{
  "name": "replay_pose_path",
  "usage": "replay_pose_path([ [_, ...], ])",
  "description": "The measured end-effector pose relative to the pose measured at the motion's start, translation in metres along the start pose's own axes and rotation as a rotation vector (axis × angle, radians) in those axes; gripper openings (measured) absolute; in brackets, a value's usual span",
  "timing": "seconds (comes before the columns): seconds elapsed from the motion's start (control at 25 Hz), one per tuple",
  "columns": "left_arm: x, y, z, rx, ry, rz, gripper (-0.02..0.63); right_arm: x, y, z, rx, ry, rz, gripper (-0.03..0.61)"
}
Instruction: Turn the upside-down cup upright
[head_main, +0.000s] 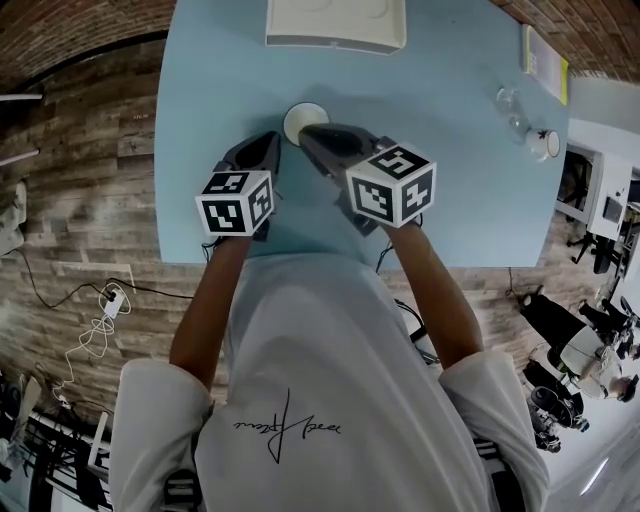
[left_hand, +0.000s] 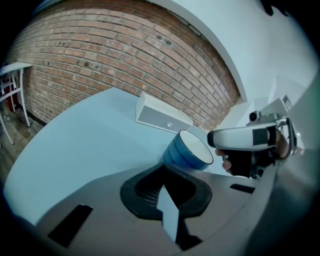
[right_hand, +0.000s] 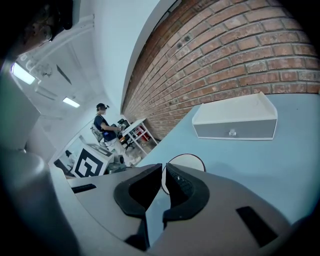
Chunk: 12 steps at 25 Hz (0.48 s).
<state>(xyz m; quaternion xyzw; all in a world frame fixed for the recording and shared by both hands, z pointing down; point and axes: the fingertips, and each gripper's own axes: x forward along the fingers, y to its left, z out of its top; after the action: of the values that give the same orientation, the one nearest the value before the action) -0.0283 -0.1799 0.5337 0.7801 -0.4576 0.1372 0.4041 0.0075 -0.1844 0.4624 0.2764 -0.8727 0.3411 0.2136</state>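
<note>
**Cup-righting task, late stage.** The cup (left_hand: 186, 150) is no longer mouth-down. In the left gripper view it sits tilted, its white inside facing up and toward the right gripper (right_hand: 163, 175). From the head view the mouth reads as a near-full circle, so the turn appears mostly made. The cup lies over the near-middle of the table (head_main: 450, 200), just ahead of both grippers. The views do not show whether its base touches the surface, as the left gripper's body hides it.

The right gripper's jaws are pinched on the rim of the cup, one inside the wall and one outside. The left gripper (left_hand: 162, 187) hovers just beside the cup with its jaws drawn together and nothing between them — it takes no part in the hold.

What seems left is to level the cup, rest it on its base and let go.

**Containers.** The cup's inside shows plain white with no contents. A white box (head_main: 335, 45) stands at the far edge of the table, well apart from the cup; its shallow top looks bare, and its front carries a small knob.
</note>
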Motion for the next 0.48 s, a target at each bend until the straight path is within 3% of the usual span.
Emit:
replay_pose_path([
  [0.48,-0.037,-0.017,0.009,0.007,-0.065,-0.021,0.009,-0.026,0.010,0.005,-0.056,-0.055,-0.022,0.023],
])
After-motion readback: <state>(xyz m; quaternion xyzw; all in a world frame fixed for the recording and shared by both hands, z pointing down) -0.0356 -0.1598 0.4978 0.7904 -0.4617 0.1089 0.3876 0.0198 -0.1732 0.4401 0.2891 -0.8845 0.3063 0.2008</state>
